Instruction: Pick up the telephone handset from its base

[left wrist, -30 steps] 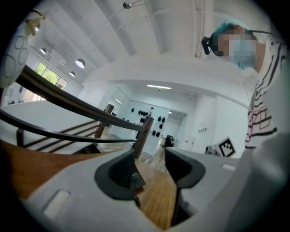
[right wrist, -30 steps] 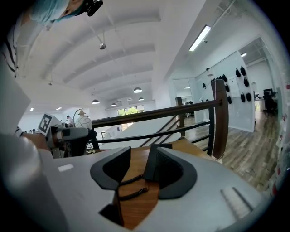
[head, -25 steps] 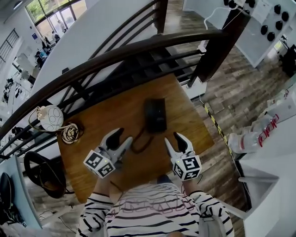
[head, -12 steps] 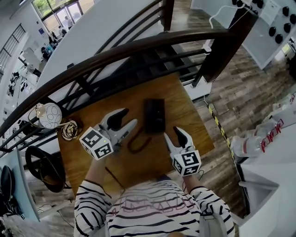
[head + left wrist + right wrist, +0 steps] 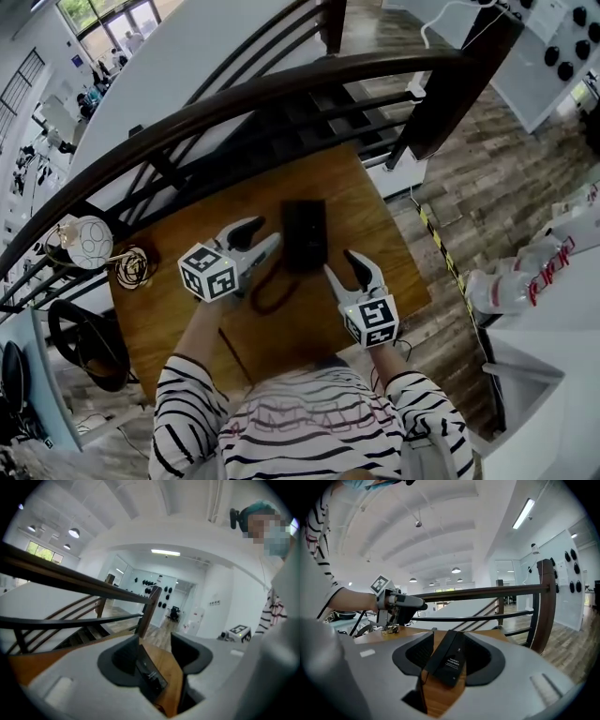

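Observation:
A black telephone lies on the wooden table, its handset resting on the base and a dark cord looping off its near left side. My left gripper stands open just left of the phone, fingertips close beside it. In the left gripper view the phone shows between the open jaws of that gripper. My right gripper is at the phone's near right corner. Its jaws have just been opening and grip nothing. The right gripper view shows the phone ahead, between the spread jaws.
A dark wooden railing curves along the table's far edge. A white globe lamp and a coil of gold wire sit at the table's left end. A white counter stands to the right, across the plank floor.
My left gripper has moved forward and to the right, up beside the phone. My right gripper has edged forward and left towards the phone's near corner.

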A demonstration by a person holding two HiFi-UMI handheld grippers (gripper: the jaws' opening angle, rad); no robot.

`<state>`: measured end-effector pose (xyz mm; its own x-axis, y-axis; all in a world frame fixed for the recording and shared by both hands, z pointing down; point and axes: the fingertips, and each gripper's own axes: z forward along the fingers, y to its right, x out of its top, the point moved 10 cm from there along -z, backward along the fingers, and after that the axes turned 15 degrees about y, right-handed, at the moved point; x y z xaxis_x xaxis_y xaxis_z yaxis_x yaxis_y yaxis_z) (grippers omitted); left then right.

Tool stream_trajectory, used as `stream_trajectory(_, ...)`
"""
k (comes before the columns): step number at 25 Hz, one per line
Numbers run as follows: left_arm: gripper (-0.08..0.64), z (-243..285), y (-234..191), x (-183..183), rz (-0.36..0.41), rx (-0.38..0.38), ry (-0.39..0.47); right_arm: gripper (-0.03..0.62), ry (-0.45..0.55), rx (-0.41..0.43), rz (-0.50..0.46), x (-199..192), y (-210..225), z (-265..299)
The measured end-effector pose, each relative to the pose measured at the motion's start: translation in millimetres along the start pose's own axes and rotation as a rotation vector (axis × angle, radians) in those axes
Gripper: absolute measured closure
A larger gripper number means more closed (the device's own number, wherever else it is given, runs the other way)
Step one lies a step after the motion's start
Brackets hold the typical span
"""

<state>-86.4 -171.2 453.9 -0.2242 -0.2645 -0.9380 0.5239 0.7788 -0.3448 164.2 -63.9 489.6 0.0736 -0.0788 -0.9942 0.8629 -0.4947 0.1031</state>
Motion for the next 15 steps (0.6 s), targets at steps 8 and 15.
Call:
stream_trajectory(8, 0.337, 16, -36, -60, -0.103, 0.098, -0.086, 0.397, -0.088, 0.094, -0.075, -40, 20, 26)
stream_trajectory(15, 0.336, 24, -54, -97, -0.169, 0.173, -0.135, 0.4, -0.166, 0.186, -0.137, -71, 30, 47)
